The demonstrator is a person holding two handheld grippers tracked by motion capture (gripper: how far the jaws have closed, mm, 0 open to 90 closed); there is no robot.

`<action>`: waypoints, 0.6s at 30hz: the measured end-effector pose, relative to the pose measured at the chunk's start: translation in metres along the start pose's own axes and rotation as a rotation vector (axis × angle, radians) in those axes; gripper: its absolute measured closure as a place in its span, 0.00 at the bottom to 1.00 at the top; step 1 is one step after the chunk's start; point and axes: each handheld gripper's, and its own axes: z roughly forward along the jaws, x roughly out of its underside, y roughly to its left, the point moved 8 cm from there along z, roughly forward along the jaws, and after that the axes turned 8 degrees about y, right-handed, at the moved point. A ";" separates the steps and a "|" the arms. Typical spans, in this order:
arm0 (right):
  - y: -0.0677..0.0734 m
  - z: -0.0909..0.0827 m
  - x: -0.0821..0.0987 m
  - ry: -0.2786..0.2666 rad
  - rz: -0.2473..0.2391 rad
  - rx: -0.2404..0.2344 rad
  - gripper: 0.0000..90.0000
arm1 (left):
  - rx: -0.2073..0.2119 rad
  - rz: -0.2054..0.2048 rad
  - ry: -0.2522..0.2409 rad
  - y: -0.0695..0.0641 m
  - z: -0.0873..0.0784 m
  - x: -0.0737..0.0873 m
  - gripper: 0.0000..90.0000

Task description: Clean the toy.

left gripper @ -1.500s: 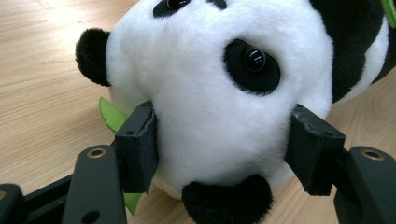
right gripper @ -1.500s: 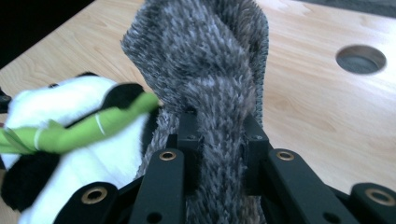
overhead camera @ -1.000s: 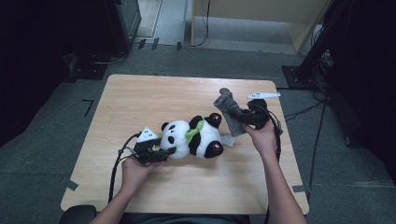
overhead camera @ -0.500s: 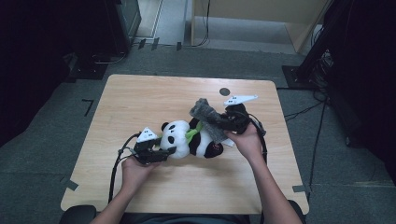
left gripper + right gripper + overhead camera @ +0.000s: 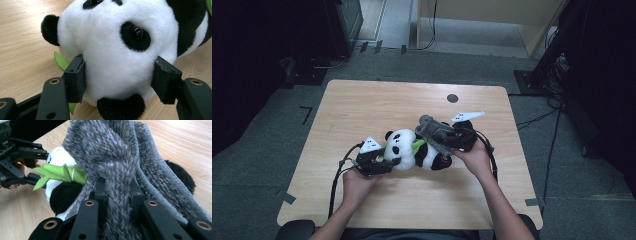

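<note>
The fingers [image 5: 75,77] of the left gripper [image 5: 373,161] are clamped on the white head of the black-and-white plush panda [image 5: 414,150], one pad on each side of its face, pinning the toy where it lies on its side near the middle of the pale wooden desk [image 5: 362,105]. The fingers [image 5: 100,188] of the right gripper [image 5: 461,139] are pressed together on a fold of the grey fuzzy knitted cloth [image 5: 434,134], which bunches up between them. Against the pictures of a second ago, the right gripper has carried that cloth in from beyond the panda's feet and lower, so it now lies draped across the black lower body and legs, just past the green felt leaf sprig [image 5: 58,175] at the panda's neck; the panda and the left gripper have kept their place. I judge this to mean the cloth is being laid over or wrapped round the toy, with the covering begun and the head end still bare. No brand, label or readable writing shows on the panda, the cloth or the desk.
</note>
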 end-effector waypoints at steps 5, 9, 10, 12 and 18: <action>-0.004 -0.003 0.007 -0.004 0.005 -0.008 0.85 | 0.001 0.000 -0.002 0.000 0.000 0.000 0.41; -0.010 -0.007 0.015 -0.010 0.022 -0.015 0.85 | 0.007 -0.008 -0.005 0.001 0.000 0.000 0.41; -0.011 -0.007 0.017 -0.011 0.025 -0.015 0.85 | 0.010 -0.010 -0.006 0.001 0.000 0.000 0.41; -0.014 -0.008 0.020 -0.009 0.031 -0.014 0.85 | 0.013 -0.016 -0.007 0.002 0.000 -0.001 0.41; -0.026 -0.009 0.028 0.010 0.055 0.005 0.84 | 0.027 -0.028 -0.007 0.004 0.001 -0.002 0.41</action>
